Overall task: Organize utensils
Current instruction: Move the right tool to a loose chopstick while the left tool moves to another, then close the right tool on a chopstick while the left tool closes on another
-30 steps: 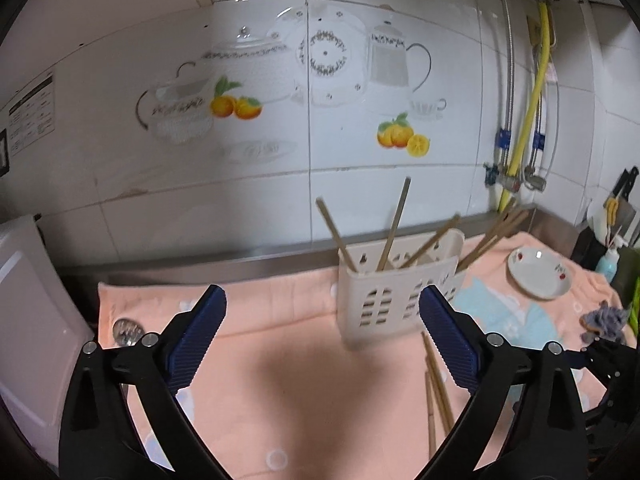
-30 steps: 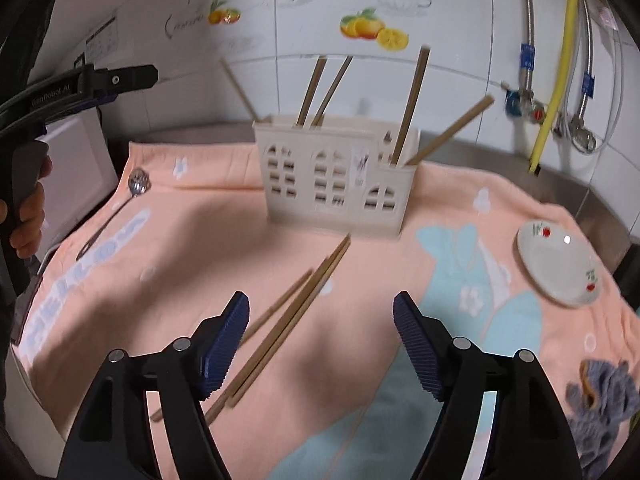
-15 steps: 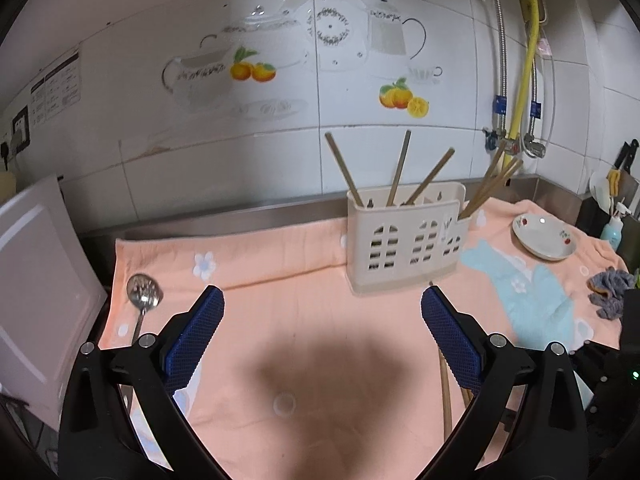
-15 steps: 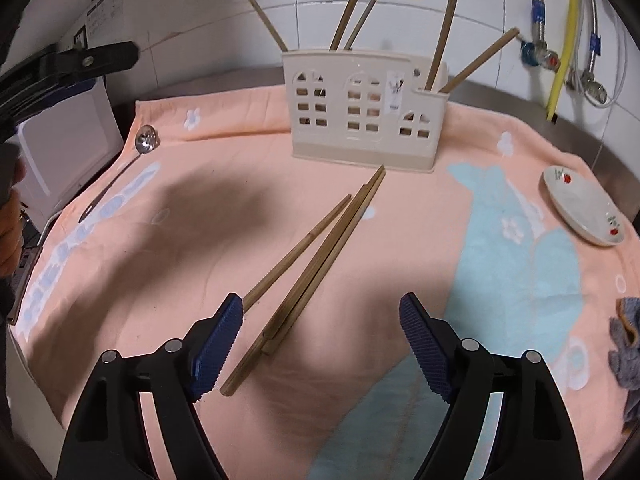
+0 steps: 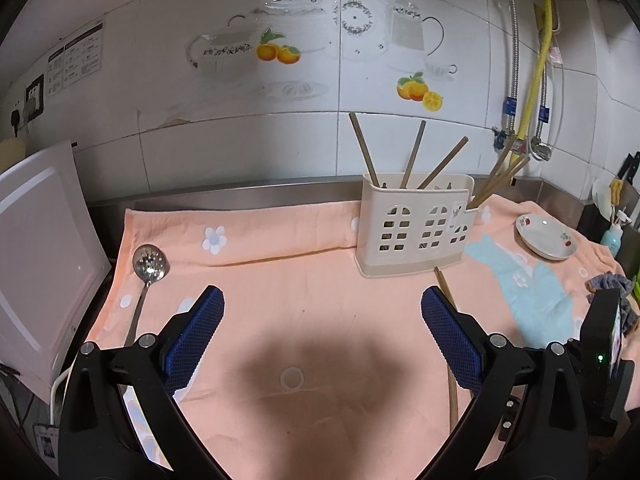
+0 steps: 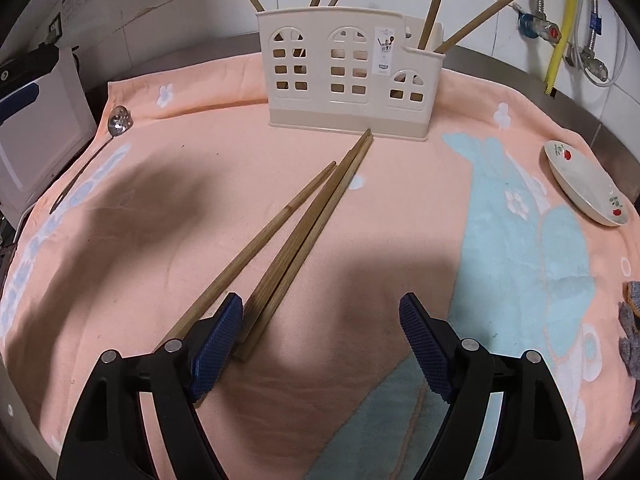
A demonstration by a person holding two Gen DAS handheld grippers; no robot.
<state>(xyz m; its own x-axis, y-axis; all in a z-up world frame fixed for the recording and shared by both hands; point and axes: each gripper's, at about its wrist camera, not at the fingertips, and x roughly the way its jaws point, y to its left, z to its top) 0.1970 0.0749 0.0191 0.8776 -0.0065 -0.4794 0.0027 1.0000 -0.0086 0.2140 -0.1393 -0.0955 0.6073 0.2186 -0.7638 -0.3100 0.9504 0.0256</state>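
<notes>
A cream utensil holder (image 5: 416,226) (image 6: 348,80) stands at the back of the peach towel with several wooden chopsticks upright in it. Three loose chopsticks (image 6: 304,224) lie flat on the towel in front of it, pointing at the holder. My right gripper (image 6: 320,340) is open and low over their near ends; its left pad (image 6: 218,340) is beside them. My left gripper (image 5: 320,336) is open and empty above bare towel; one loose chopstick (image 5: 450,320) shows by its right finger. A slotted metal spoon (image 5: 146,280) (image 6: 100,144) lies at the towel's left edge.
A small white plate (image 5: 546,236) (image 6: 584,184) sits at the right on the towel. A grey cloth (image 6: 632,320) lies at the far right edge. A white board (image 5: 40,248) leans at the left. Pipes and a tiled wall stand behind.
Both grippers have pulled back and lowered. The right one has come down over the near ends of the loose chopsticks. Both stay open.
</notes>
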